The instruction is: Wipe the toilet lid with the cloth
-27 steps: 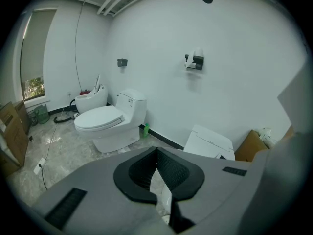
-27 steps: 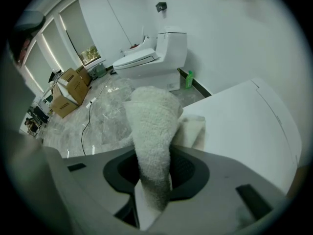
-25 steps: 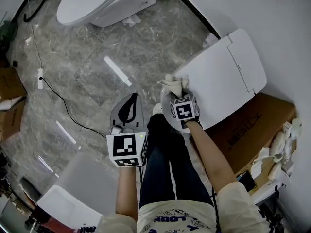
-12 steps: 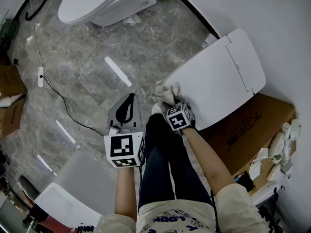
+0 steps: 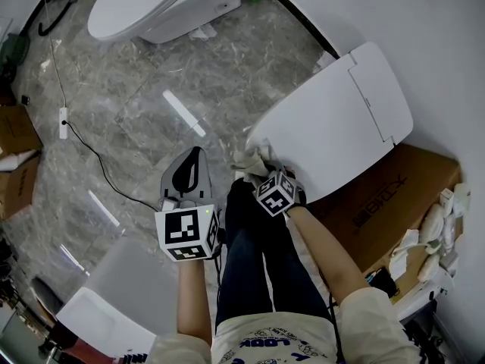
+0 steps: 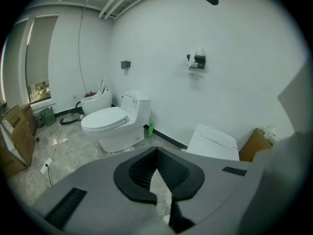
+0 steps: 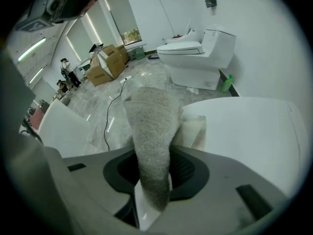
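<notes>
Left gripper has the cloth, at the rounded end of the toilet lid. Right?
Not quite: the right gripper has the cloth, its jaws shut on it in the right gripper view. The left gripper is shut on nothing. The cloth is at the rounded end of the toilet lid, as you said.

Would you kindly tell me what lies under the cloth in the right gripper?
The right gripper is shut on the cloth, whose free end lies at the near edge of the white toilet lid. The patch of lid beneath it is covered and cannot be seen.
</notes>
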